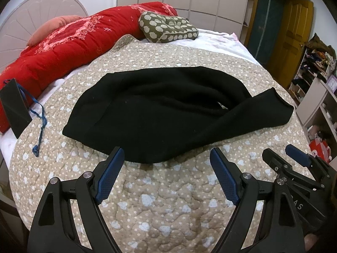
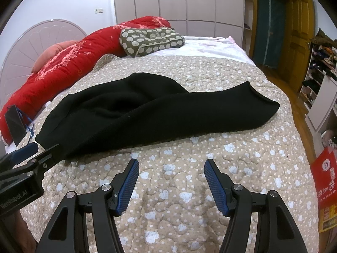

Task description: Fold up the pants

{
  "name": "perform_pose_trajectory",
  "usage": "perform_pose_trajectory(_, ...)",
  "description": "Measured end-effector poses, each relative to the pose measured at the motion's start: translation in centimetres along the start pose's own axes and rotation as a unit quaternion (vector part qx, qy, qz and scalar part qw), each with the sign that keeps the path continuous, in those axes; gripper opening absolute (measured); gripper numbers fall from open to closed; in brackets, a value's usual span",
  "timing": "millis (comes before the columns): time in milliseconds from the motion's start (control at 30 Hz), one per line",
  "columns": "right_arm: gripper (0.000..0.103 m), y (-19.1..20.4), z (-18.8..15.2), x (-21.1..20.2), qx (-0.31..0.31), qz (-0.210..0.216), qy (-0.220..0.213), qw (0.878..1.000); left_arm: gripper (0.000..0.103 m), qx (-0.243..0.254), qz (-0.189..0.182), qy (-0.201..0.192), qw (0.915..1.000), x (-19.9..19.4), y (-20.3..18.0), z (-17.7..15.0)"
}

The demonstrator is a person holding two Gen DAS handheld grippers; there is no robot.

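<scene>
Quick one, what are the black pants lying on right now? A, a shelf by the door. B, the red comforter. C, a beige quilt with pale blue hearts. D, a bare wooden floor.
C: the black pants are spread across the beige heart-print quilt, apart from the red comforter.

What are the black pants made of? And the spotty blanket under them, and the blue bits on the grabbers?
The black pants look like soft, matte knit or fleece: they slump in thick folds with no shine. The spotty blanket looks like quilted cotton, with stitched puffy curves. The blue pads on the left fingers look like rubber or plastic with a ribbed, grippy texture; the right fingers match.
</scene>
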State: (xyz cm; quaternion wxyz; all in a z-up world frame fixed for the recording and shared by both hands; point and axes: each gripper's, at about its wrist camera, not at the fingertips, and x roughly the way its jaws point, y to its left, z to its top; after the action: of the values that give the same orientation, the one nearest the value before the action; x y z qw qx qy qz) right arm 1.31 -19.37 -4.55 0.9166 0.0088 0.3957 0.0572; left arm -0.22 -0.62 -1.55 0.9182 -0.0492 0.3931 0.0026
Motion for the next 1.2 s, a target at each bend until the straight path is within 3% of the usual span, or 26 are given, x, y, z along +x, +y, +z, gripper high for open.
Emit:
perform_pose_trajectory(433,0.062,-0.1,0.7,0.5,0.005,0.01,0.005,1.0,0.084,-0.027,-0.005,0.008,0.9996,0.6,2.2,0.6)
perform_pose_trajectory(800,0.062,1.3,4.2,1.7,0.022,0.035,0.002,0.999,0.084,-0.085,0.04,0.017,0.9954,1.6,7.6,1.0)
perform_pose_trajectory(1033,0.062,2.8,6.7,3.7,0.013,0.048,0.01,0.999,0.084,-0.145,0.067,0.034,0.9865,2.9,11.4,0.9)
perform_pose_trajectory(1200,0.062,3.8,8.5,6.3,-0.002,0.033,0.012,0.999,0.084,-0.178,0.072,0.053,0.9799,4.0,13.5,0.5)
